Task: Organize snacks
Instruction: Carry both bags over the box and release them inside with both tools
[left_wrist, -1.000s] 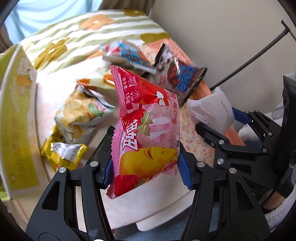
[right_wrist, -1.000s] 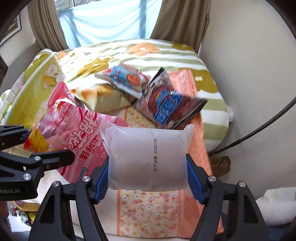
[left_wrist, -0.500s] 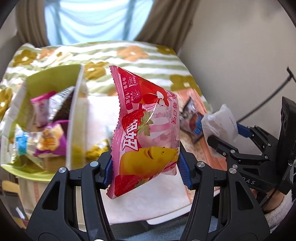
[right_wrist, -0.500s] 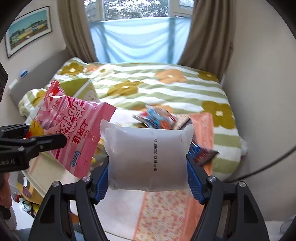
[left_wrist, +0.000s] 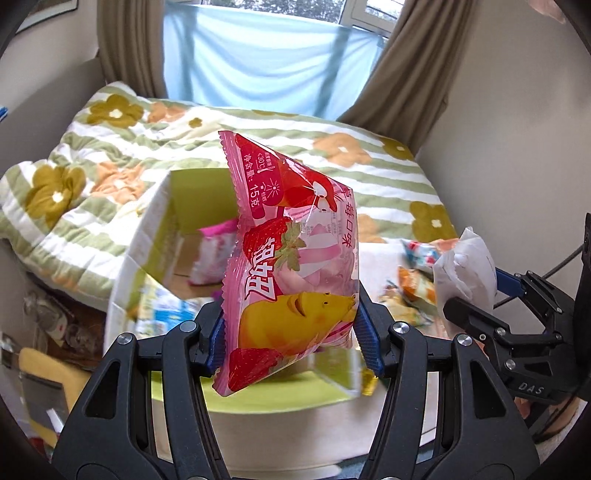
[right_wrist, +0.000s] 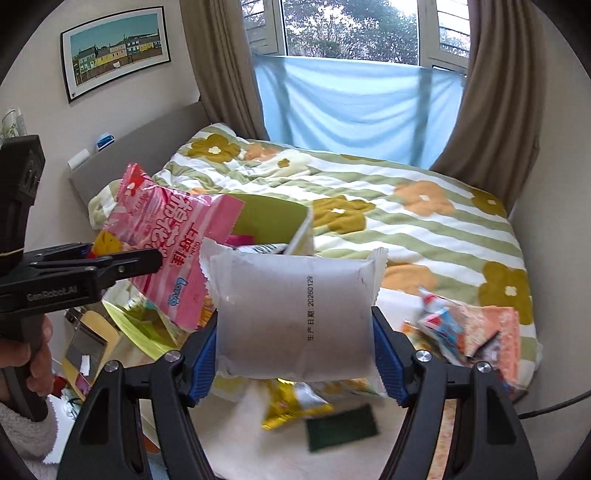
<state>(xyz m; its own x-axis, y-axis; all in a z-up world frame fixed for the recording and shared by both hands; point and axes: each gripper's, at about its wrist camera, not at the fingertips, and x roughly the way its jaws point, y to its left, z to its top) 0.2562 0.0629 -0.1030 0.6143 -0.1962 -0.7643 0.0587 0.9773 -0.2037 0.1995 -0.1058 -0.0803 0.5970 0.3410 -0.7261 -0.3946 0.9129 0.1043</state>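
My left gripper (left_wrist: 291, 332) is shut on a pink strawberry snack bag (left_wrist: 288, 258), held upright above an open green cardboard box (left_wrist: 147, 236) on the bed. A pink packet (left_wrist: 212, 254) lies inside the box. My right gripper (right_wrist: 295, 343) is shut on a white pillow packet (right_wrist: 295, 317) with a printed date. In the left wrist view that white packet (left_wrist: 465, 273) and the right gripper sit at the right. In the right wrist view the pink bag (right_wrist: 170, 236) and the left gripper (right_wrist: 122, 266) hang over the box (right_wrist: 269, 218) at the left.
Several loose snack packets (right_wrist: 454, 328) lie on the bed at the right, with a yellow packet (right_wrist: 295, 406) and a dark green one (right_wrist: 341, 428) below my right gripper. A flowered quilt (right_wrist: 406, 206) covers the bed. A wall stands at the right and a window behind.
Both grippers have risen and swung left with their packets, away from the loose snack pile. The green box's open inside has come into view under the pink bag.
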